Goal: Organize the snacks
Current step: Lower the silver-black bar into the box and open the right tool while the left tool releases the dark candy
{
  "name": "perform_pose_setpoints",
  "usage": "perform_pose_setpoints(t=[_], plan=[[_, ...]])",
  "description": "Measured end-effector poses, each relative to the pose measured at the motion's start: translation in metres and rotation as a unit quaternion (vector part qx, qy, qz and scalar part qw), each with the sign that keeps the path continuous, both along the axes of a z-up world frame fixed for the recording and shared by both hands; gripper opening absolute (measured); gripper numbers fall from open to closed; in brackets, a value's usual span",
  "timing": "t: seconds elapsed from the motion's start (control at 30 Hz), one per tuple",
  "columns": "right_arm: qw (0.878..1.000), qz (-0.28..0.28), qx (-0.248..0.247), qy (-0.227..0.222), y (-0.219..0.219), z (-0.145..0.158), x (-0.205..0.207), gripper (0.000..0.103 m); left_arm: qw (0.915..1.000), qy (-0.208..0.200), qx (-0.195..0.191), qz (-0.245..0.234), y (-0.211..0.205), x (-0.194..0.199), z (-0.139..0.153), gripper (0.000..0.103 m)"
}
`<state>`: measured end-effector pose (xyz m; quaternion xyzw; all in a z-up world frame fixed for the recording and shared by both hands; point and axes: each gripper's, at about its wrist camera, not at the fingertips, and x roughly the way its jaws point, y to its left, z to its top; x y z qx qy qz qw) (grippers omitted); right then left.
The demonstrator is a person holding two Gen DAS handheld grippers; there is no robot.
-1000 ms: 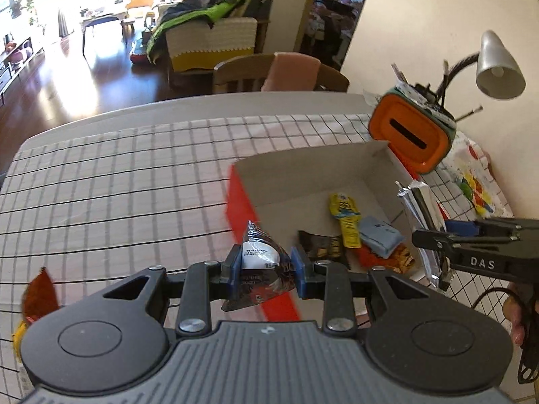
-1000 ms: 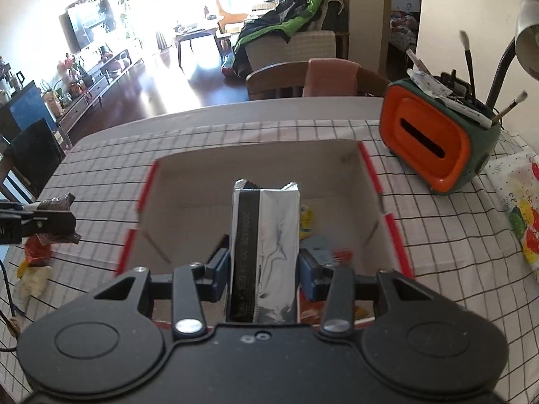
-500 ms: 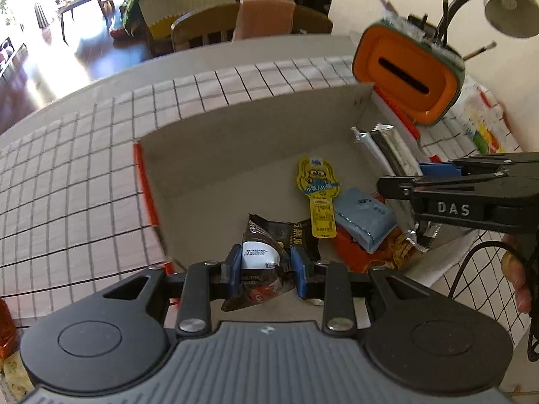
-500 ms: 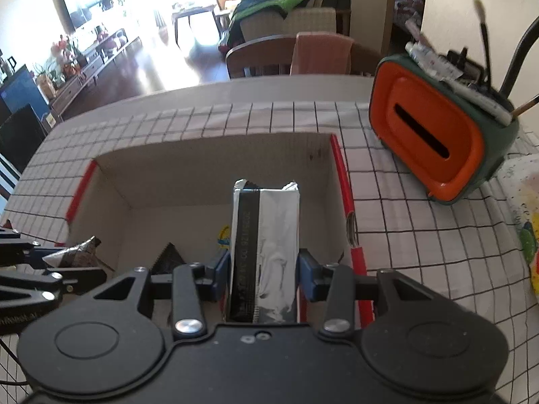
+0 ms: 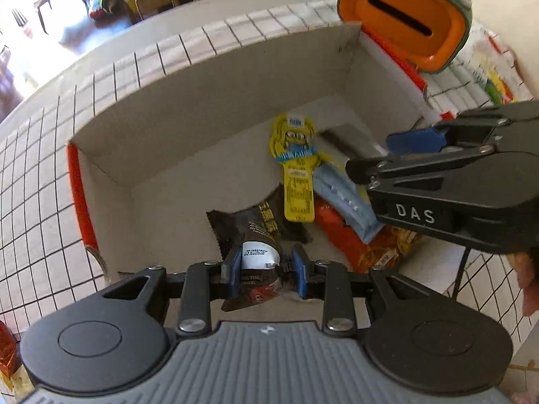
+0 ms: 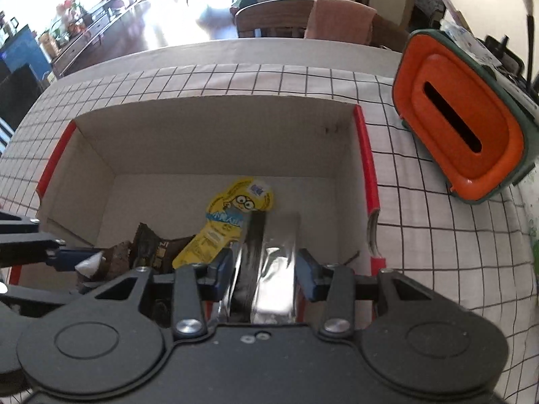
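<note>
Over the cardboard box (image 6: 215,141) on the checked tabletop (image 6: 421,235), both my grippers have come lower than a second ago, and the box now fills each view. My left gripper (image 5: 266,266) has its jaws clenched on a dark snack packet (image 5: 257,262), now down inside the box just above the brown wrapper (image 5: 256,225). My right gripper (image 6: 262,266) grasps a silver foil packet (image 6: 269,262), hanging beside the yellow cartoon snack (image 6: 232,219). An orange tissue holder (image 6: 461,134) stands just right of the box.
</note>
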<state>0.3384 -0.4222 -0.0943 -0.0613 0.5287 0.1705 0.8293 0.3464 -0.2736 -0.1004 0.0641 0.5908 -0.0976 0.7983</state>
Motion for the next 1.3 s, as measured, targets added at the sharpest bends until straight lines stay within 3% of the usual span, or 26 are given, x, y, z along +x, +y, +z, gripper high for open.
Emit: perform_pose_setpoints(t=[0.1,0.37,0.43,0.5,1.3], plan=[[1.000,0.004,-0.009,0.000,0.001,-0.001,-0.001,0.042,0.9999,0.010,0.005,-0.001,-0.002,0.001,-0.005,0.030],[1.000,0.001,0.001,0.000,-0.003,0.003,-0.003,0.042,1.0000,-0.008,0.003,-0.002,-0.004,-0.007,0.000,0.033],[1.000,-0.002,0.004,-0.003,-0.004,0.005,-0.006,0.042,0.9998,-0.017,-0.002,0.006,-0.005,-0.010,0.005,0.045],[1.000,-0.005,0.009,-0.003,-0.005,0.007,-0.009,0.042,0.9994,-0.027,-0.015,0.013,0.000,-0.012,0.010,0.050],[0.995,0.001,0.081,-0.065,0.012,0.076,-0.073,0.044,0.9847,-0.145,-0.085,0.047,0.076,-0.072,0.080,0.058]])
